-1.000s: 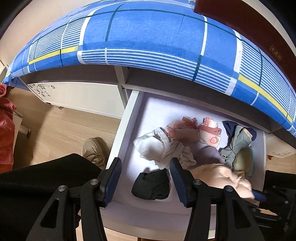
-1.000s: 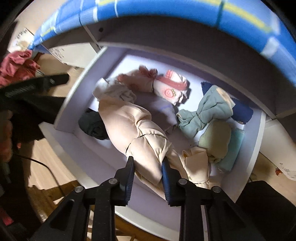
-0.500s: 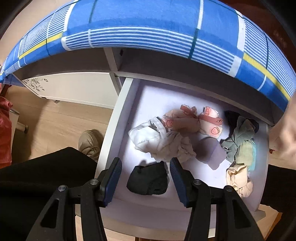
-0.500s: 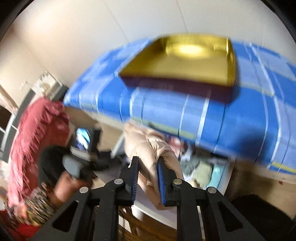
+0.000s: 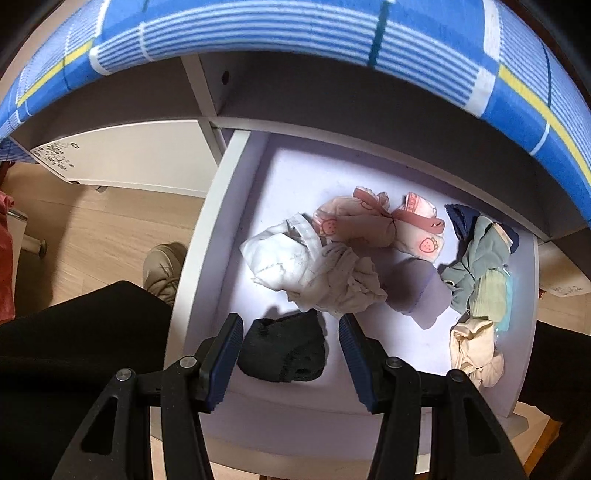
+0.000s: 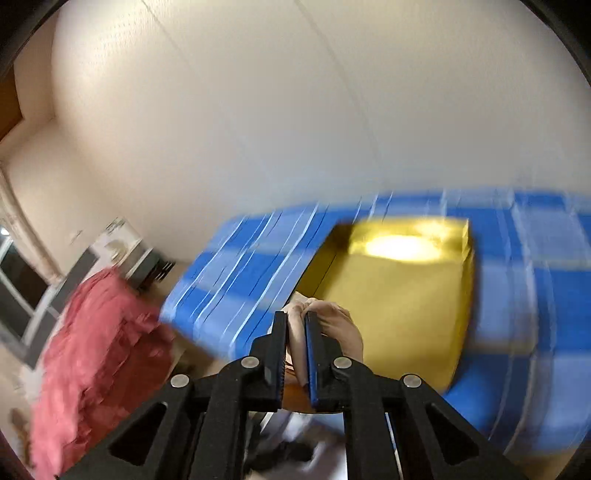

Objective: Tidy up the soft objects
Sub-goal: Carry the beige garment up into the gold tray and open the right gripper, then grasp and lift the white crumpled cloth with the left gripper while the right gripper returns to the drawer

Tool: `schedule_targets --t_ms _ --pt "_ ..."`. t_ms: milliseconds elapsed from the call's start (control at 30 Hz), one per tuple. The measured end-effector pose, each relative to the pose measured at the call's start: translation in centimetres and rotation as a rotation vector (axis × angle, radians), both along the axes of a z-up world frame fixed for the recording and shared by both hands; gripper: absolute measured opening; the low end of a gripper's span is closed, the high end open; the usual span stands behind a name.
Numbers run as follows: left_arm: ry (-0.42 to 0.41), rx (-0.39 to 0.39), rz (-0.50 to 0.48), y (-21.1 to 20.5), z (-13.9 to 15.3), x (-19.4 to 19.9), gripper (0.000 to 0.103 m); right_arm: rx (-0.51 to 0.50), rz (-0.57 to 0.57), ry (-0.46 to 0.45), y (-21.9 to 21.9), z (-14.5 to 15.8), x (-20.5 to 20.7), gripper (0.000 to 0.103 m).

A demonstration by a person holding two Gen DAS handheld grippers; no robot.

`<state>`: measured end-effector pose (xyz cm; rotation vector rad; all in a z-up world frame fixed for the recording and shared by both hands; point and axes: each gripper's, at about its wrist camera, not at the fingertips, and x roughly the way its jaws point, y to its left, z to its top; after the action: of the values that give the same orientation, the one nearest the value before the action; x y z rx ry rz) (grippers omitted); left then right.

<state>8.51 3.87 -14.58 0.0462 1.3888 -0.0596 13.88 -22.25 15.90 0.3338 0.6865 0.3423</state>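
Note:
In the left wrist view an open white drawer (image 5: 207, 236) holds several soft items: a black sock (image 5: 284, 350), a white and beige bundle (image 5: 314, 269), pink strawberry socks (image 5: 380, 225), a lilac piece (image 5: 421, 291), green and blue socks (image 5: 476, 266) and a cream bundle (image 5: 474, 350). My left gripper (image 5: 291, 354) is open, its fingers either side of the black sock, above it. My right gripper (image 6: 295, 332) is shut on a beige padded garment (image 6: 332, 328), raised over the blue checked cloth (image 6: 240, 280), beside a gold box (image 6: 399, 291).
The blue checked cloth (image 5: 295, 33) overhangs the drawer's back. A shoe (image 5: 162, 269) and my black-clad leg (image 5: 74, 350) are left of the drawer on the wood floor. A red garment (image 6: 96, 354) lies at the left in the blurred right wrist view.
My right gripper has lifted the beige garment out of the drawer and up to the cloth-covered top near the gold box. My left gripper has moved slightly closer over the black sock.

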Motion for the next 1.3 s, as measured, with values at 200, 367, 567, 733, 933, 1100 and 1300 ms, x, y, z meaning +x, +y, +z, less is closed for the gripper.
schedule_targets --t_ms 200,367,567,733,933,1100,1300 --pt "0.034 -0.023 0.009 -0.2 -0.9 0.2 0.054 -0.322 -0.264 0.012 -0.3 -3.6 5.7 0.01" --pt "0.063 -0.063 0.044 0.3 -1.7 0.4 0.054 -0.427 -0.255 0.122 0.4 -9.5 8.3 0.017" --pt "0.098 -0.114 0.086 0.5 -2.9 0.9 0.055 -0.302 -0.252 0.093 -0.7 -9.7 6.4 0.07" --pt "0.114 -0.144 0.124 0.8 -3.7 1.3 0.058 -0.177 -0.215 -0.072 -1.7 -7.6 -0.9 0.079" --pt "0.129 -0.152 0.16 1.1 -5.0 1.8 0.064 -0.125 -0.053 -0.144 0.1 -10.2 -8.8 0.085" --pt "0.157 -0.206 0.216 1.1 -6.3 2.7 0.065 -0.163 0.048 -0.014 2.8 -15.1 -11.1 0.085" --pt "0.185 -0.25 0.241 -0.1 -8.1 4.6 0.066 -0.28 0.11 0.263 5.3 -21.6 -9.9 0.084"
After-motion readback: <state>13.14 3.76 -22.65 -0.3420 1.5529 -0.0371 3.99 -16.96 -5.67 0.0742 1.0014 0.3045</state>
